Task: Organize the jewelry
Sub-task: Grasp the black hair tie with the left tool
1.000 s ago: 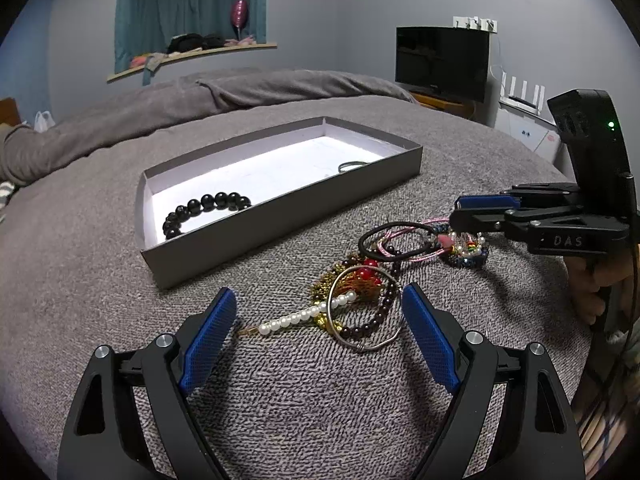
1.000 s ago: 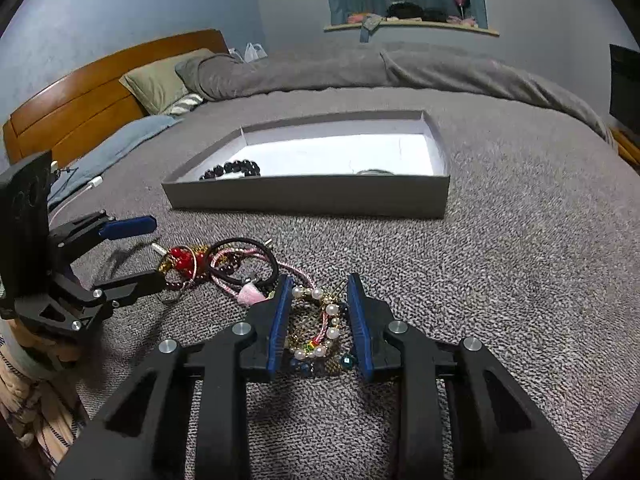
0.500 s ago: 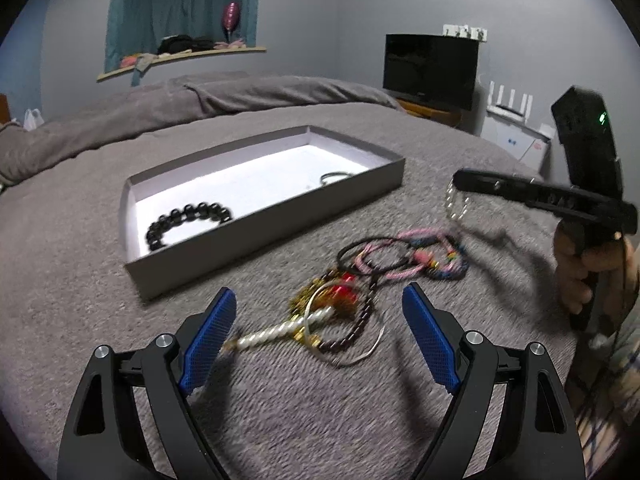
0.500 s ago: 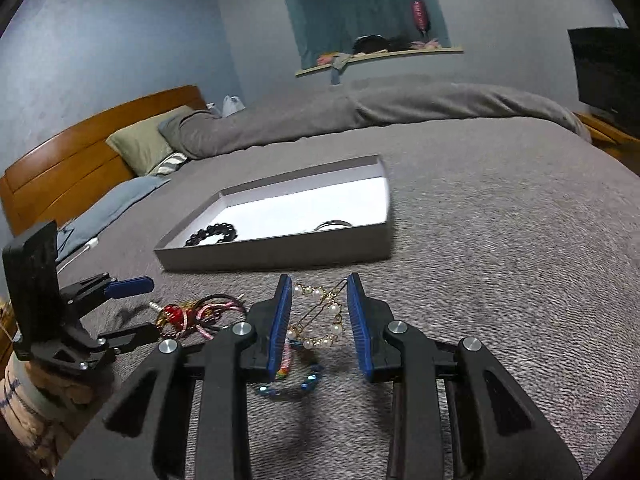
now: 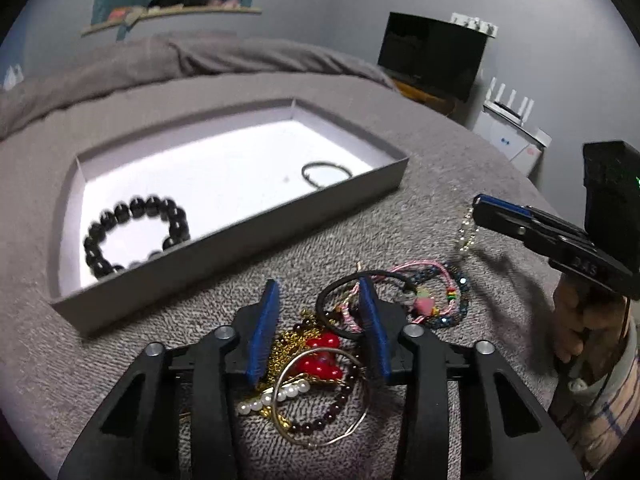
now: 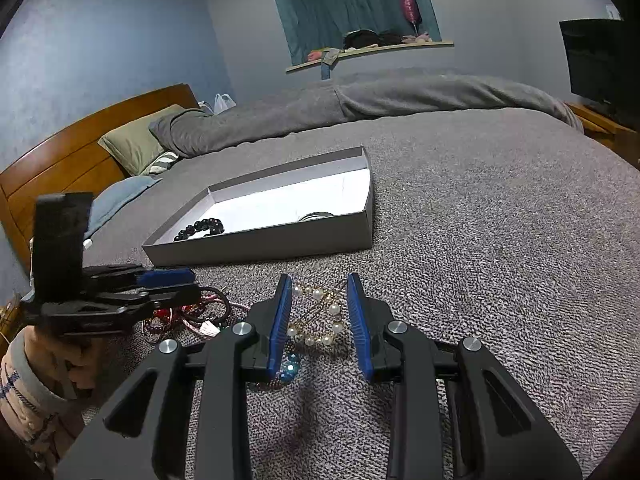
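Left wrist view has the left tongs [image 5: 320, 322] low over the tangled pile [image 5: 320, 356] on the bed [image 5: 420, 224], just in front of the box [image 5: 240, 236]. They're part closed, straddling the gold chain and red beads, but I can't tell if they've pinched anything, so I'd call them released. My guess is they're lining up the next piece.

Right tongs [image 6: 320, 312] are the busy ones. From their own camera the pearl bracelet [image 6: 320, 316] sits in the gap between the pads and it's hard to say what's gripping what. The left view settles it: the bracelet dangles off the tip, clear of the bed, right of the box. So clenched on it, probably by one edge so the loop hangs free and drops clean into the box.

Box already holds a black bead bracelet [image 5: 136, 236] at its left end and a thin dark ring [image 5: 326, 172] at its right end, so I'd guess the white middle is the spot for the pearls.

Only the right view shows the headboard [image 6: 80, 152] and pillow [image 6: 136, 144] left of the box. Only the left view shows the pink cord and hair tie [image 5: 348, 304] in any detail.
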The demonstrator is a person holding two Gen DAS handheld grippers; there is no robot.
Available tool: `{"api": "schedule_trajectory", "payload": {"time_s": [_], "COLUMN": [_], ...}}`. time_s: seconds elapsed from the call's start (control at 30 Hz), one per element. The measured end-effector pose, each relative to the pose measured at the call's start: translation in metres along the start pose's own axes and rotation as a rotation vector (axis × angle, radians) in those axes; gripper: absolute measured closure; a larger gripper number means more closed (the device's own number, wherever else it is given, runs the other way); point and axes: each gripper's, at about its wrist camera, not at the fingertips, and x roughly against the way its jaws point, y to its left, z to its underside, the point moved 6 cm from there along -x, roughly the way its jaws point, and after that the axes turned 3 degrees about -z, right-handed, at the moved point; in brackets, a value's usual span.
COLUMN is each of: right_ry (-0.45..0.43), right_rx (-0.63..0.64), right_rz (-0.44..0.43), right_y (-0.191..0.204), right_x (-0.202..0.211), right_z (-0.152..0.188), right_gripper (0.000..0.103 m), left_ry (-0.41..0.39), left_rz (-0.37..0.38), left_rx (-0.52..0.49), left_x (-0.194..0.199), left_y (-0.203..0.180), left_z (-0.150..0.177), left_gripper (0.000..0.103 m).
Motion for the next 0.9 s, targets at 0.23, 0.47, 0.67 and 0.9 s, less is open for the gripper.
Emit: {"api": "schedule_trajectory", "payload": {"time_s": [0.23, 0.47, 0.67, 0.9], "right_ry": [0.013, 0.021, 0.052, 0.129], "right_rx": [0.015, -0.026, -0.032, -0.025], "right_rz": [0.003, 0.013, 0.041, 0.054], "right_y": [0.003, -0.007, -0.01, -0.01], "right_x": [-0.003, -0.004, -0.009, -0.023], "right_z": [0.002, 0.003, 0.007, 0.015], "right_gripper": [0.09, 0.094, 0.06, 0.059], "left_ry": [-0.027, -0.145, -0.209, -0.236], "left_rz": [0.014, 0.001, -0.011, -0.041], "left_rx": [-0.008, -0.006, 0.032, 0.07], "left_x": [0.004, 0.031, 0.05, 0.062], "left_y": [-0.001, 0.002, 0.017, 0.036], "left_z": [0.003, -0.01, -0.017, -0.02], "left_gripper": [0.099, 0.099, 0.099, 0.099]}}
